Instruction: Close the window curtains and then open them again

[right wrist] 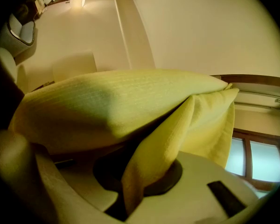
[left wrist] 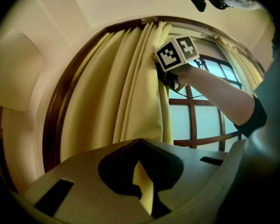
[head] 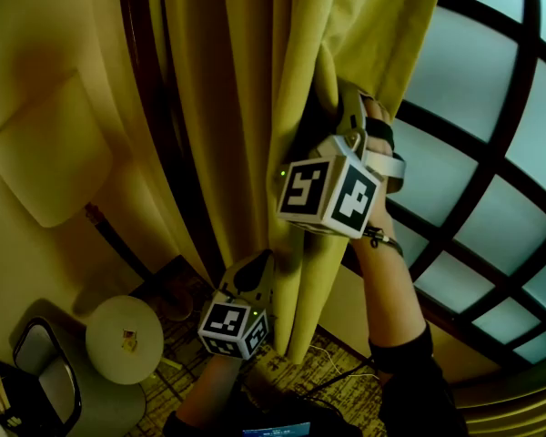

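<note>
Patterned floor: round white table, dark chair.

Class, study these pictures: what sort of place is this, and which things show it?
Likely a hotel room or lounge: long yellow curtains over a wood-barred window, with a small round table and a chair below.

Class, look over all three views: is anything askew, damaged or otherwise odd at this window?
Nothing stands out. The yellow curtain hangs in even folds beside the window, with the left gripper and right gripper each shut on a fold.
</note>
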Tool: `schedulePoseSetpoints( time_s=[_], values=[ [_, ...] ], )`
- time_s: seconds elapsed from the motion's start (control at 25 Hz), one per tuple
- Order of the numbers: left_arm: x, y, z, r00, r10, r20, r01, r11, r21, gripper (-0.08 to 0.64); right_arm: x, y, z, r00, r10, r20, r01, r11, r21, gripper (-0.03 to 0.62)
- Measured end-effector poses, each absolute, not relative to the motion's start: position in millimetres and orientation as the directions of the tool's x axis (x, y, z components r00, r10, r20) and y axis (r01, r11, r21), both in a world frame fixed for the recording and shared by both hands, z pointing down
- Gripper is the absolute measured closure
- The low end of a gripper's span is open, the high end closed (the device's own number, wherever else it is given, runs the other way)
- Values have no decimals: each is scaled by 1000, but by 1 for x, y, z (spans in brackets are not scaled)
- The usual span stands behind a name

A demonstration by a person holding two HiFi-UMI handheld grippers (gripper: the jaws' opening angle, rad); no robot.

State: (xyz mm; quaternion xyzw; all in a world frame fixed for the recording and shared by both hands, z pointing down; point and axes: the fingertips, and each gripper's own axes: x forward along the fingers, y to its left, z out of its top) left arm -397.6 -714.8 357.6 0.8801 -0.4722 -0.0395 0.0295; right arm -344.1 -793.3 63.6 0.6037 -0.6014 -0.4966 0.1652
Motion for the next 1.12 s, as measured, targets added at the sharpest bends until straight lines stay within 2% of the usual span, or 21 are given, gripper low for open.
schedulePoseSetpoints(
  time_s=[0.4,1.12],
  values=[
    [-453,-765,348,592,-804,-53,-800,-594,84,572,-397,-849,65,-177,-904,-389,-548,-238,802,538],
    [-568,-856,355,566,-822,-62,-811,-568,140,572,-539,-967,75,-230,-915,-331,-493,-184,850,538]
  ],
)
